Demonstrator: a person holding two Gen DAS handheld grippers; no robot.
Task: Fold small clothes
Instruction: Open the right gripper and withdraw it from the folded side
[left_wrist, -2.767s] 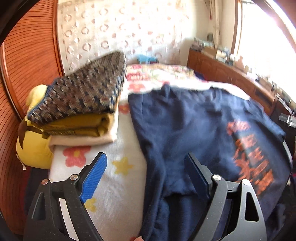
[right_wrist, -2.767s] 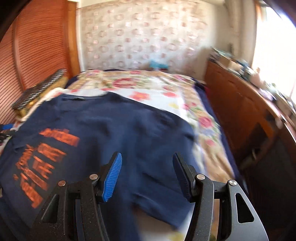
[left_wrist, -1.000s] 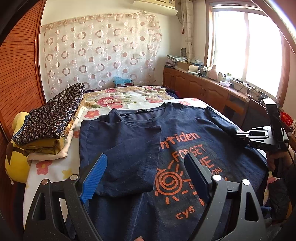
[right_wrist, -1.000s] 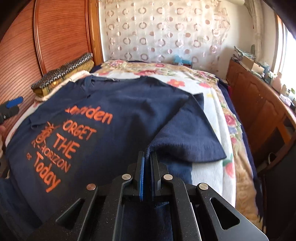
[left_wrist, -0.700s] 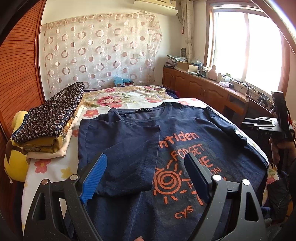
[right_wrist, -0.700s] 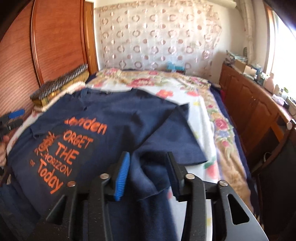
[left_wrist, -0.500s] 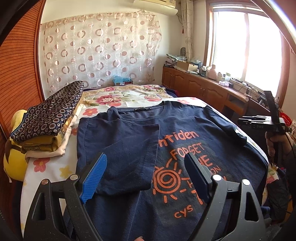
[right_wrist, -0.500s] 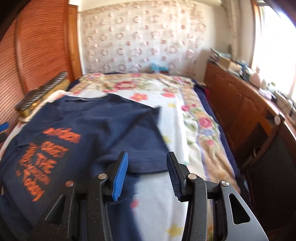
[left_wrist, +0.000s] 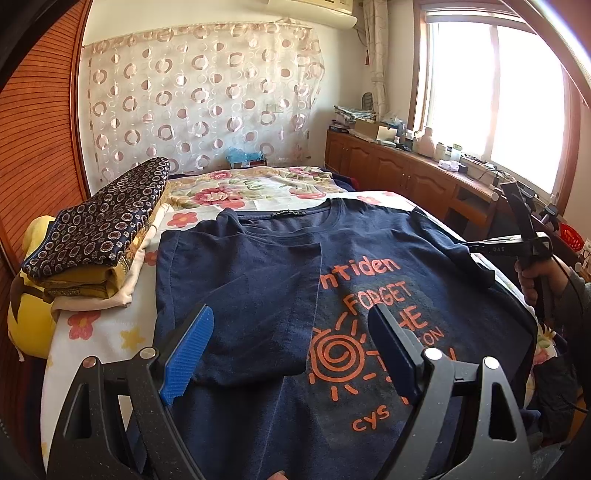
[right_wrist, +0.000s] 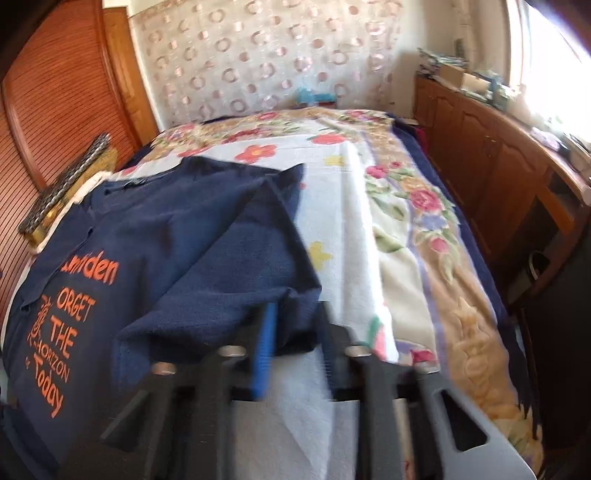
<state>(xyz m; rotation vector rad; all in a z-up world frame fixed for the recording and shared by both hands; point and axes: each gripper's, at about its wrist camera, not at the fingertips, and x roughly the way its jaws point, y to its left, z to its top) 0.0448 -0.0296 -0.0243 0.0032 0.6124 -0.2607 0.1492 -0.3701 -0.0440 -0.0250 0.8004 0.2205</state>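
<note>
Looking down the left wrist cam, the left gripper (left_wrist: 288, 347) hangs wide apart over the navy t-shirt (left_wrist: 369, 280) flat on the bed (left_wrist: 110, 332), one side folded in. Print reads "ntiden FORGET", "cys"; the collar label is too small to read. On the right wrist cam, blurry, the right gripper (right_wrist: 295, 343) sits narrowly parted around the sleeve (right_wrist: 236, 280); pinching too little could drop it or bunch the fold. Text there: "ORGET THE HORIZON Today".
</note>
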